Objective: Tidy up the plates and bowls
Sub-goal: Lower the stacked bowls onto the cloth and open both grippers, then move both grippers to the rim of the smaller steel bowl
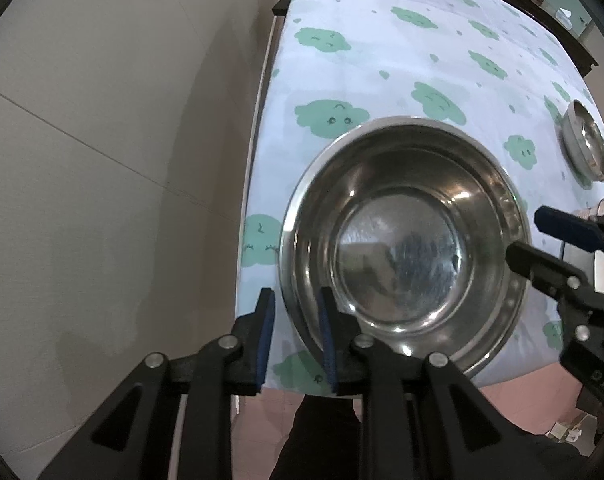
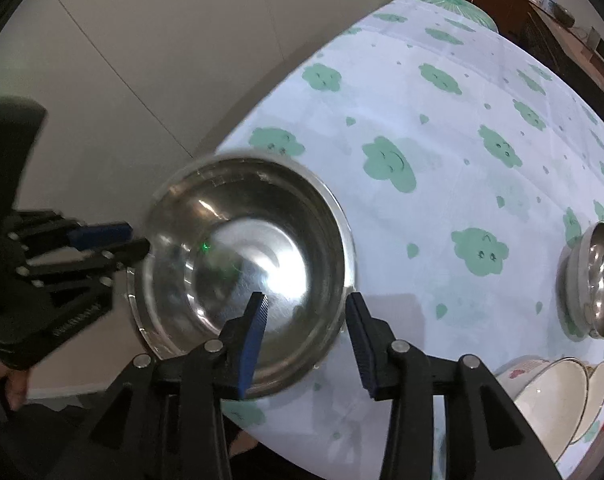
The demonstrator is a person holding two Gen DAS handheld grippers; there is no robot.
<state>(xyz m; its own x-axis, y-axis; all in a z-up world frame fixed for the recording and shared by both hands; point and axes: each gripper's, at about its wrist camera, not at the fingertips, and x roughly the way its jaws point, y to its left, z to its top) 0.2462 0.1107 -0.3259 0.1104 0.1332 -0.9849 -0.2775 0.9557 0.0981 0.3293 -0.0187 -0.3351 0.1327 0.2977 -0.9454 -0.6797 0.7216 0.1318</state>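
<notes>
A large steel bowl (image 1: 405,240) (image 2: 246,256) sits at the near left corner of the table (image 1: 381,40). A second rim seems to show under its lower edge. My left gripper (image 1: 296,294) points down over the bowl's left rim, one pad outside and one inside, with small gaps on both sides. It also appears at the left of the right wrist view (image 2: 139,239). My right gripper (image 2: 306,298) (image 1: 523,232) straddles the opposite rim, its pads well apart and clear of the metal. A smaller steel bowl (image 1: 585,142) (image 2: 593,280) rests on a steel plate to the right.
White enamel bowls (image 2: 549,396) lie nested at the near right. The cloud-print cloth (image 2: 461,100) covers the table, whose left edge (image 1: 258,120) runs along a pale wall. Dark furniture (image 2: 541,20) stands beyond the far end. A hand (image 2: 10,384) holds the left gripper.
</notes>
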